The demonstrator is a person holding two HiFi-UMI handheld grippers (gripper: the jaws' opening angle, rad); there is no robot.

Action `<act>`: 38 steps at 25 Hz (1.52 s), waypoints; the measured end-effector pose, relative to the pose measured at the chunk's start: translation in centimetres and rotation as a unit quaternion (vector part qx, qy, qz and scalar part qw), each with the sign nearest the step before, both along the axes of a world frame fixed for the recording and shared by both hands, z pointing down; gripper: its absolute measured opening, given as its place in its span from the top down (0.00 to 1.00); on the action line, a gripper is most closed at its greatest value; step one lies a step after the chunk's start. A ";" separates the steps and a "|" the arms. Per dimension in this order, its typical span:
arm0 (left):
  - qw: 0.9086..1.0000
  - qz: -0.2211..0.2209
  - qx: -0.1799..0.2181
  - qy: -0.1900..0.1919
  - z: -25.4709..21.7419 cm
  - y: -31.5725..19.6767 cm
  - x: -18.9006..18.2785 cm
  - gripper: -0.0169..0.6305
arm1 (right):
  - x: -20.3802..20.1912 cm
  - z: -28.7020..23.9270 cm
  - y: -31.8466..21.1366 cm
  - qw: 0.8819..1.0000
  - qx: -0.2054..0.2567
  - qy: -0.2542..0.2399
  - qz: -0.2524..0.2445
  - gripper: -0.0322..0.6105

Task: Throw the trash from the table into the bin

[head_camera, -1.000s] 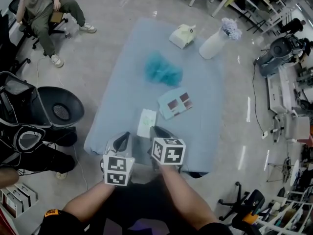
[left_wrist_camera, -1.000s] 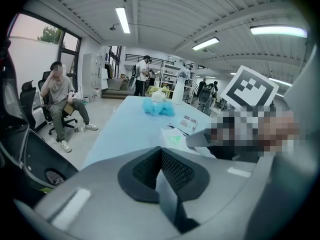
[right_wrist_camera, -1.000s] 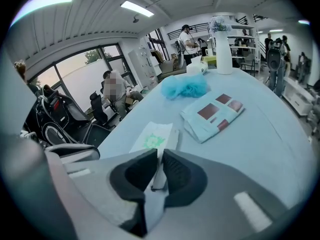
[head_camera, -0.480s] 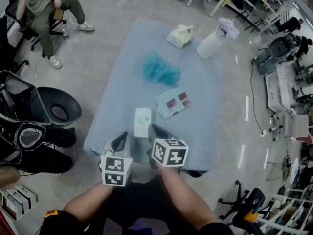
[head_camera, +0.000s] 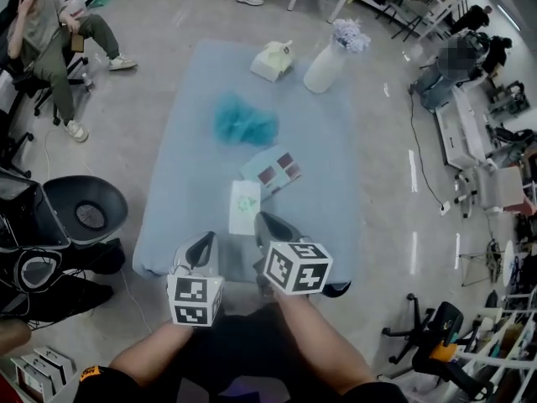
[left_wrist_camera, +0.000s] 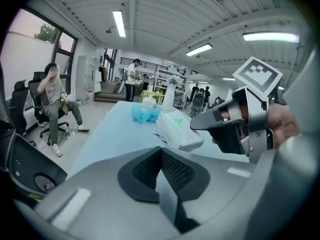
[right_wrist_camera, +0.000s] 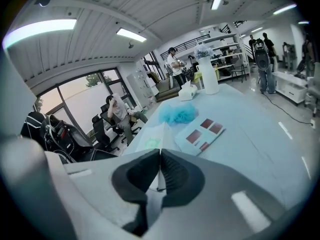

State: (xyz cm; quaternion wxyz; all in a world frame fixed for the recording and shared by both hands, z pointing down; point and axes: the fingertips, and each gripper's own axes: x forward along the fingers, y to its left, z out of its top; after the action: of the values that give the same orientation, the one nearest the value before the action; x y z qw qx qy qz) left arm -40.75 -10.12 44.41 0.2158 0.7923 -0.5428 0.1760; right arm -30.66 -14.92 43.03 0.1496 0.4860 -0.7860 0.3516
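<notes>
In the head view, a long table (head_camera: 331, 183) under a pale blue cloth fills the middle of the floor. The right gripper (head_camera: 262, 220) reaches over the table's edge nearest the person, its jaws clamped on the closest end of a white packet (head_camera: 244, 206) with green print. The packet lies lengthwise along the table. The left gripper (head_camera: 205, 243) hovers at that same edge, towards the table's left corner, its jaws pressed together on nothing. Toward the middle of the table lie a card with dark red squares (head_camera: 270, 173) and, farther along, a teal fluffy bundle (head_camera: 243, 122). At the table's far end stand a pale box (head_camera: 272, 60) and a white vase (head_camera: 327, 64). A dark round bin (head_camera: 84, 212) sits on the floor off the table's left side, and a seated person (head_camera: 46, 40) is beyond its far left corner.

In the left gripper view, the left gripper (left_wrist_camera: 160, 152) has its pads meeting, with nothing between them. Over the table (left_wrist_camera: 115, 129), the right gripper (left_wrist_camera: 200, 125) pinches the white packet (left_wrist_camera: 177, 131), which appears raised above the cloth. The teal fluffy bundle (left_wrist_camera: 145, 114) lies farther down the table.

In the right gripper view, the right gripper (right_wrist_camera: 160, 156) is closed on the thin edge of the white packet (right_wrist_camera: 150, 141), which juts out over the table (right_wrist_camera: 260, 134). The card with dark red squares (right_wrist_camera: 202, 132) lies flat on the table, just right of the packet.
</notes>
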 end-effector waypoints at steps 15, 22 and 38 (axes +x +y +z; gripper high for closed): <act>0.996 0.090 0.004 0.019 -1.7 -0.3 6.9 0.96 | 8.2 -1.2 3.6 0.995 -0.003 -0.009 0.101 0.94; 0.989 0.144 0.004 0.014 -1.9 1.1 13.1 0.96 | 14.9 -1.0 6.5 0.987 -0.006 -0.016 0.159 0.94; 0.956 0.292 -0.014 0.002 -1.8 6.9 32.6 0.96 | 34.5 -0.6 14.5 0.951 -0.007 -0.028 0.308 0.94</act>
State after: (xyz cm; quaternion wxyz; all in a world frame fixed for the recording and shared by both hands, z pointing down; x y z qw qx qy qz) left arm -8.16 -3.24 42.57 0.1675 0.9136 -0.2846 0.2372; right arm 3.84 -0.45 42.46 0.0154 0.6930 -0.5996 0.4000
